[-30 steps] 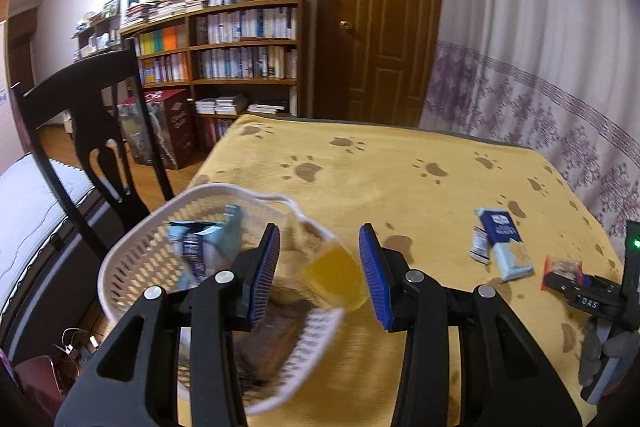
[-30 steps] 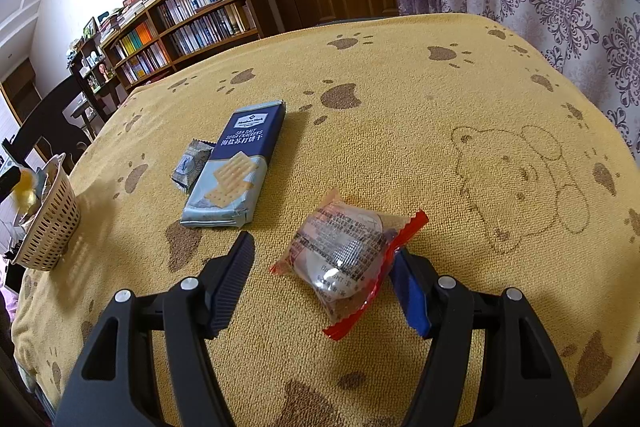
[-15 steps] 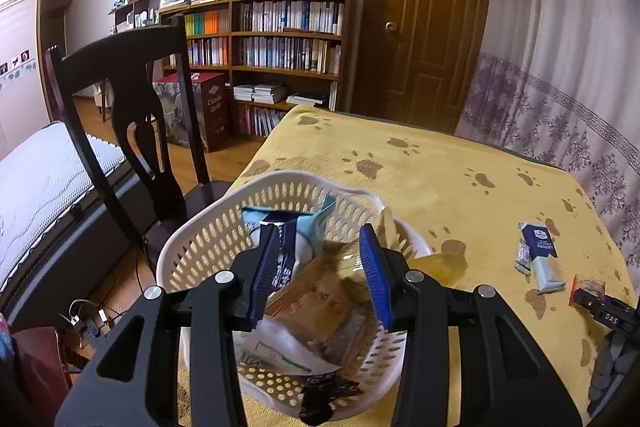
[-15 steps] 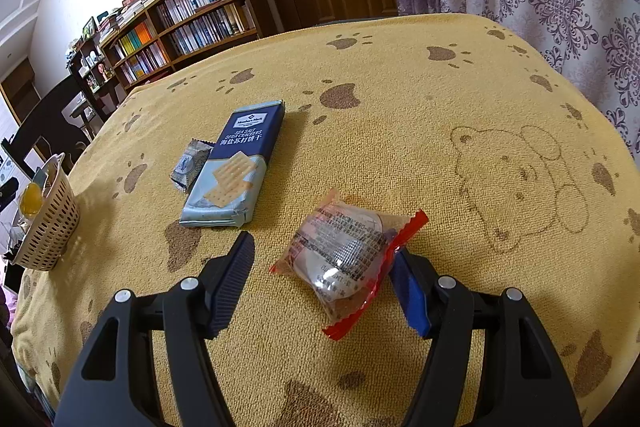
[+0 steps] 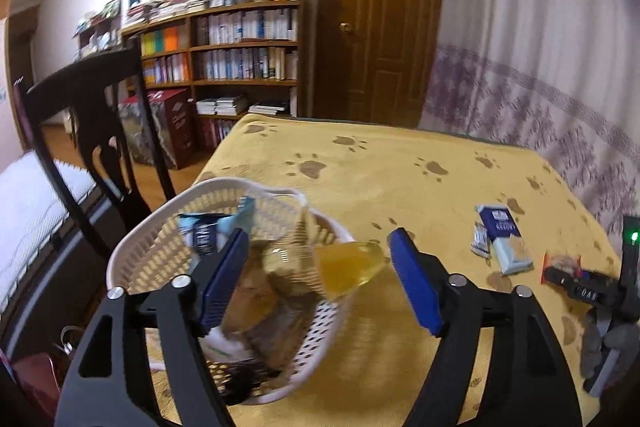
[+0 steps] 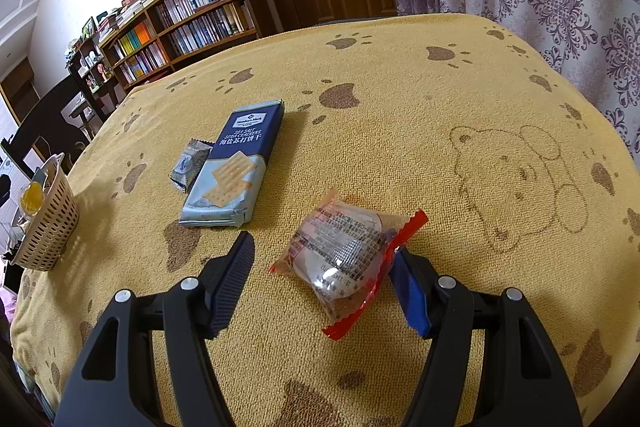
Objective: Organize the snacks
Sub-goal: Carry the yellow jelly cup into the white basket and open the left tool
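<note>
A desk (image 6: 400, 99) under a yellow paw-print cloth has wide bare room across its far half. A white basket (image 5: 132, 259) of snacks sits at the left edge, a yellow packet (image 5: 352, 267) tipped over its rim. The left gripper (image 5: 320, 279) hangs above the basket, jaws wide apart, holding nothing. The right gripper (image 6: 324, 275) rests near the front edge, jaws wide, straddling a red-trimmed clear snack packet (image 6: 344, 251); the right pad touches its wrapper. A blue cracker pack (image 6: 236, 163) and small silver sachet (image 6: 190, 165) lie mid-desk.
</note>
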`<action>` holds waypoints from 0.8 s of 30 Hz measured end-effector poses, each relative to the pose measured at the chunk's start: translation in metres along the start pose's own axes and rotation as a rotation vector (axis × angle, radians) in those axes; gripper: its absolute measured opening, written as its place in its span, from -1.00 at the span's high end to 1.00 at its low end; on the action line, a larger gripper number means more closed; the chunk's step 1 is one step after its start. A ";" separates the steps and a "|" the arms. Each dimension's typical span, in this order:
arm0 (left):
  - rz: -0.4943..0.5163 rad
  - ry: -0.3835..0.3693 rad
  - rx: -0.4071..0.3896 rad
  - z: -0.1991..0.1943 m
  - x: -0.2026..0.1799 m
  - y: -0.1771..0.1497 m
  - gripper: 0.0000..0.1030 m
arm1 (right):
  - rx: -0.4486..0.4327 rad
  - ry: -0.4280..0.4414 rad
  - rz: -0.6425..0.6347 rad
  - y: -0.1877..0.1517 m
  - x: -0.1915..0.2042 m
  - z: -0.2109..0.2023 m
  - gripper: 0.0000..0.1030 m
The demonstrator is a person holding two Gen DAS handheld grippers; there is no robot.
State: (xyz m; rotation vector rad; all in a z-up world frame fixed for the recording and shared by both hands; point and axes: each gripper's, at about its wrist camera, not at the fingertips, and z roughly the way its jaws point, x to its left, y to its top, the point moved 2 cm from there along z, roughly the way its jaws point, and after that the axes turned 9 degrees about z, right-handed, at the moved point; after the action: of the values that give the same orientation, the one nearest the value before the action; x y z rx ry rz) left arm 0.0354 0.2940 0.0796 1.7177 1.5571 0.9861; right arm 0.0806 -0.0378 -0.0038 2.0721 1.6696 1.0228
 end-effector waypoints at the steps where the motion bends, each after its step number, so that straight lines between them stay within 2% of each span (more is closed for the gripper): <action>1: 0.012 0.010 0.011 0.004 -0.002 0.000 -0.50 | 0.000 0.000 -0.001 0.000 0.000 0.000 -0.28; 7: 0.011 0.087 0.048 0.018 0.011 -0.008 -0.51 | 0.001 0.002 0.002 0.000 -0.002 0.001 -0.28; 10: -0.011 0.094 0.039 0.015 0.023 -0.010 -0.64 | 0.001 0.001 0.002 0.001 -0.002 0.001 -0.29; 13: -0.017 0.110 0.029 0.011 0.031 -0.011 -0.65 | 0.001 0.000 0.002 0.001 -0.002 0.001 -0.29; 19: -0.011 0.240 0.063 0.012 0.050 -0.020 -0.65 | 0.001 -0.002 0.002 0.001 -0.003 0.002 -0.29; 24: -0.032 0.231 0.060 0.008 0.057 -0.022 -0.65 | 0.001 -0.002 0.001 0.001 -0.004 0.002 -0.29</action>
State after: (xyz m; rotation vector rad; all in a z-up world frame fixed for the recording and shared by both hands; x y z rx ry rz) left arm 0.0319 0.3532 0.0639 1.6601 1.7707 1.1658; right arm 0.0822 -0.0413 -0.0059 2.0743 1.6682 1.0208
